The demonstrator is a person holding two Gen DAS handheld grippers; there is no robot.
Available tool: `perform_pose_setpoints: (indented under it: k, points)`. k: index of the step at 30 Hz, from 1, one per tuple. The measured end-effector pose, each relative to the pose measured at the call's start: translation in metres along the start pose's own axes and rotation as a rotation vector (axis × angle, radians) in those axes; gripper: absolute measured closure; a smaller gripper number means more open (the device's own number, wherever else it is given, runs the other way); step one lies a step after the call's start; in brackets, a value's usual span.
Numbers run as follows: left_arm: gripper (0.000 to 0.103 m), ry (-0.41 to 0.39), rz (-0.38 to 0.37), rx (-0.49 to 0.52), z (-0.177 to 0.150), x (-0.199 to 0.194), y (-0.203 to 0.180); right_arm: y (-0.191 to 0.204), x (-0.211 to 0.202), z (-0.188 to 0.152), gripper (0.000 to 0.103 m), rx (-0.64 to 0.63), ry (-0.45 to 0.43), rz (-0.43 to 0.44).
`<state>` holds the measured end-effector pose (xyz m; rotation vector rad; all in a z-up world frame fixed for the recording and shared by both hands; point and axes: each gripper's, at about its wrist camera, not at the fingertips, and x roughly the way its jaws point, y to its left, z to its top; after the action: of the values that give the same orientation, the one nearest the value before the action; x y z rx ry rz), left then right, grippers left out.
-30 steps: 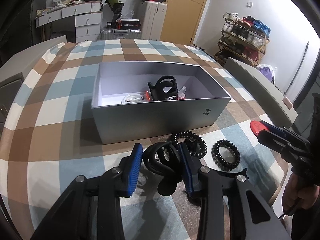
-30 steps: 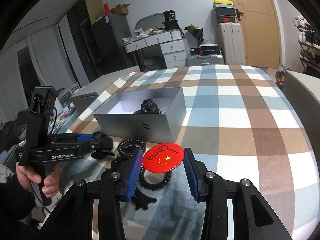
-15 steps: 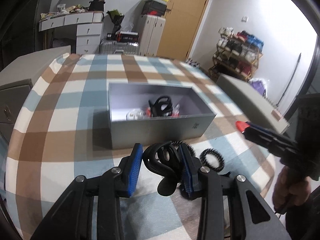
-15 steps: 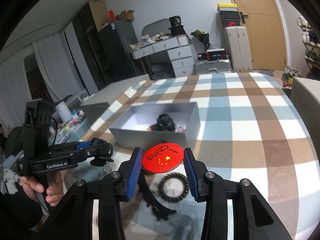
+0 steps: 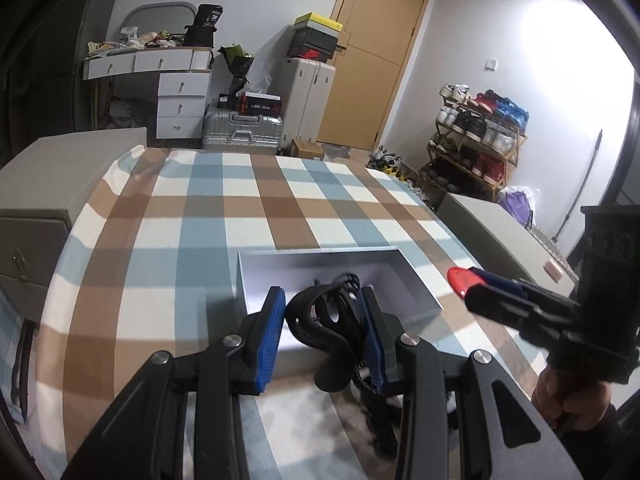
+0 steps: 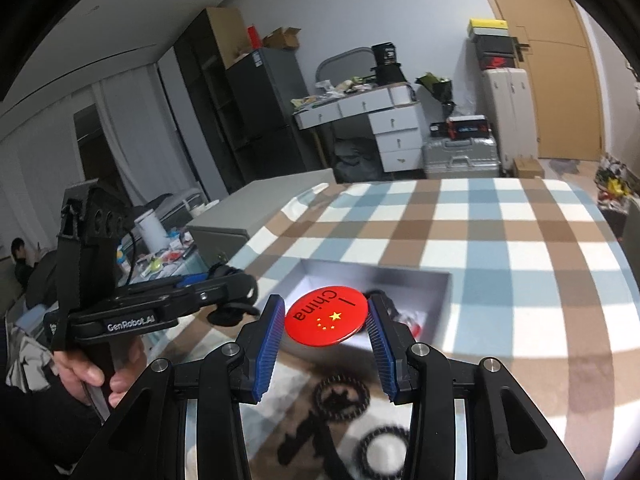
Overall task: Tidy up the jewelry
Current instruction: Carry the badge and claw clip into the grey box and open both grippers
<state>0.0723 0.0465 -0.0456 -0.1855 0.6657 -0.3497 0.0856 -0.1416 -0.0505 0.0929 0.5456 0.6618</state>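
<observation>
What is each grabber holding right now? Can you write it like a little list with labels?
left gripper: shut on a black hair claw clip
right gripper: shut on a round red badge
box: grey, open, on the checked cloth, some items already inside
left on cloth: two black spiral hair ties, nearer than the box

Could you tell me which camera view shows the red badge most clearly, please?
The right wrist view: the red badge faces the camera between the right gripper pads, lettering and stars legible. The left wrist view shows only its red edge at the gripper tip.
</observation>
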Motion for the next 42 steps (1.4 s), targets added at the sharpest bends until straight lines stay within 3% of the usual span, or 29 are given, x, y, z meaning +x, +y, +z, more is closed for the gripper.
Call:
perform_pose_setpoints:
  k: [17,42]
  points:
    - [0.072,0.074,-0.028,-0.028,0.011,0.048,0.024,-0.015,0.085,0.031,0.062,-0.009,0.112,0.041]
    - [0.072,0.078,-0.08,0.01,0.02,0.064,0.023,-0.027,0.11,0.027,0.062,0.03,0.201,0.014]
